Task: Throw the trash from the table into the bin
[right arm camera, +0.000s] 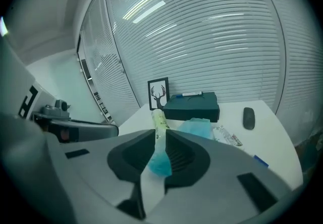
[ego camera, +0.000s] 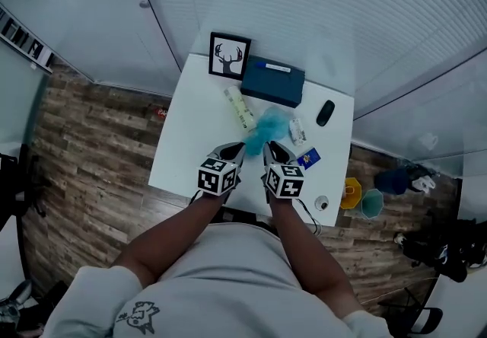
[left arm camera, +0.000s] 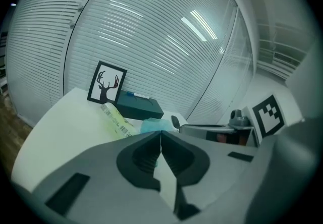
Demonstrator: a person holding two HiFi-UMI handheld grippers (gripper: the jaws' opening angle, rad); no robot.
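On the white table [ego camera: 181,155] lie a crumpled blue plastic piece [ego camera: 268,125], a long yellow-green wrapper [ego camera: 239,108], a small white wrapper [ego camera: 297,131] and a blue card [ego camera: 309,157]. My left gripper [ego camera: 234,151] hovers at the near edge of the blue piece, just left of it, shut with nothing in it [left arm camera: 160,133]. My right gripper [ego camera: 272,149] is beside it, with the jaws a narrow slit apart [right arm camera: 160,132]. Blue plastic [right arm camera: 160,163] shows through that slit. I cannot tell whether the pads touch it.
A framed deer picture [ego camera: 229,55], a dark blue box [ego camera: 272,82] and a black mouse [ego camera: 325,113] stand at the table's far side. A small round object [ego camera: 322,203] sits at the near right corner. A yellow bin [ego camera: 351,192] and a teal bin [ego camera: 372,203] stand on the floor to the right.
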